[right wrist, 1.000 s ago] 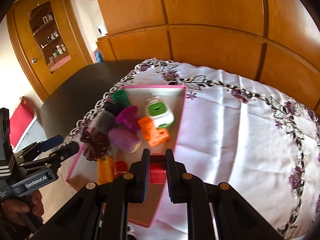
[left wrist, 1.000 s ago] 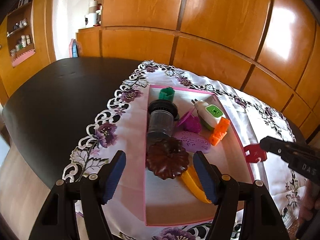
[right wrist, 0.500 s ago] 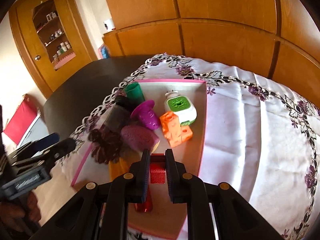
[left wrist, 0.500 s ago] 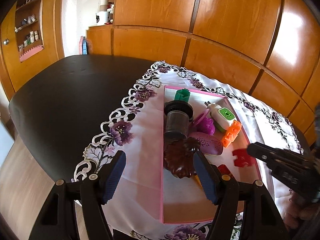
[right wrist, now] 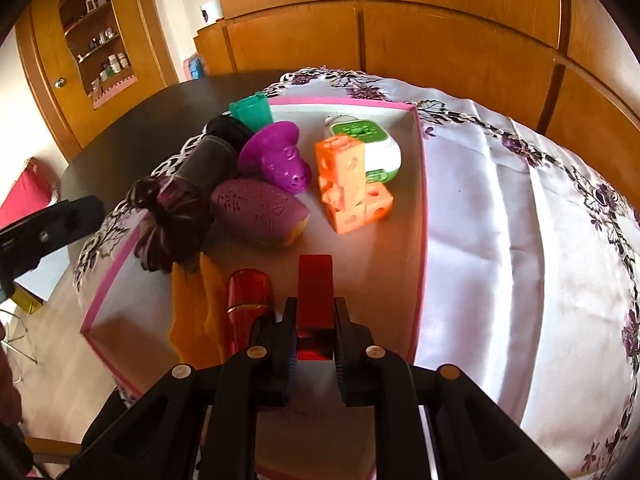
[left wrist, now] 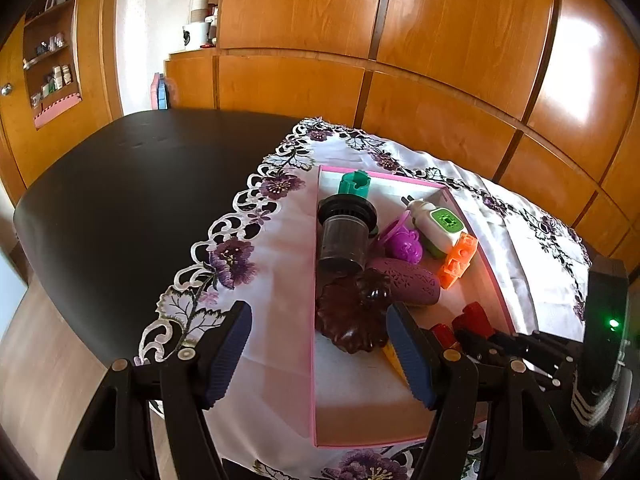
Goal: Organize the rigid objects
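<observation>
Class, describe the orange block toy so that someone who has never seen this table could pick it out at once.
Find the pink-rimmed tray on the flowered tablecloth. Inside it, toward the right wall, the orange block toy sits just in front of a white and green gadget. It is the only orange thing: a stack of cubes with round holes.

Toys (right wrist: 352, 184) in tray (right wrist: 420, 216) (on cloth (right wrist: 520, 220)), cabinets (right wrist: 440, 32) behind.
</observation>
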### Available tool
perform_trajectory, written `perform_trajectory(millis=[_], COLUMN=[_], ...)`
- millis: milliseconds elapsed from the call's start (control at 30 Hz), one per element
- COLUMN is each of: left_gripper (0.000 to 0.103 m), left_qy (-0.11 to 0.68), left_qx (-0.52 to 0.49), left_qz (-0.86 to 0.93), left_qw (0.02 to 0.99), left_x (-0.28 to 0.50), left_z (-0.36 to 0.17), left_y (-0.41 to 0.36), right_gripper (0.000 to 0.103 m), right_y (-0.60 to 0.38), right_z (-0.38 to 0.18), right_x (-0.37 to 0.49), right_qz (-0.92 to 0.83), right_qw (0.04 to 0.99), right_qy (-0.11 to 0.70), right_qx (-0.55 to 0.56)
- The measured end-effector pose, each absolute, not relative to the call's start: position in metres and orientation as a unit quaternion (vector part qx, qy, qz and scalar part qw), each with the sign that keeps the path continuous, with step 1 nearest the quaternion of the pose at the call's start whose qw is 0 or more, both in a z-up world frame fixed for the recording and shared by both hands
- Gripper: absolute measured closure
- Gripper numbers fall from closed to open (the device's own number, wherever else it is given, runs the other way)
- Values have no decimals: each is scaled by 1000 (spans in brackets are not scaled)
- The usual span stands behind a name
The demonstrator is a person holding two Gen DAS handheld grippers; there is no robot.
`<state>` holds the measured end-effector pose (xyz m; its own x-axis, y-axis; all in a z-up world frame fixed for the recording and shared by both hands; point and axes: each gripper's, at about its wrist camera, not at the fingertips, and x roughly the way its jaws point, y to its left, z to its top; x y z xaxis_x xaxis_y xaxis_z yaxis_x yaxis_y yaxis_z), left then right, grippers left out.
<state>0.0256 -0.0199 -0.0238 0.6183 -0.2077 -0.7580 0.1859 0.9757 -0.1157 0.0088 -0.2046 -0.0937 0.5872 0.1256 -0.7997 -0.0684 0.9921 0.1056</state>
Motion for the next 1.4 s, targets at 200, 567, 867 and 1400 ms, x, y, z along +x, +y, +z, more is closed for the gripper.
perform_trajectory(millis=[200, 567, 867, 1400], left_gripper=[32, 30, 1, 0], left_qy=[424, 412, 382, 372], left_qx=[-12, -9, -17, -10], left_qz=[-112, -107, -99, -84], left_qw=[899, 905, 919, 924], left_x=[24, 20, 10, -7], left_z=[-23, -16, 0, 12], left_y=[-22, -24, -21, -32], right_gripper=[81, 69, 60, 60], right_y=[-199, -193, -203, -210], right_z=[-91, -71, -42, -36], right_x=[10, -2, -12, -24], right_qz=[53, 41, -26, -52], right_qw=[889, 906, 929, 931], right_qy=[455, 422, 369, 356], right_qx=[18, 9, 29, 56])
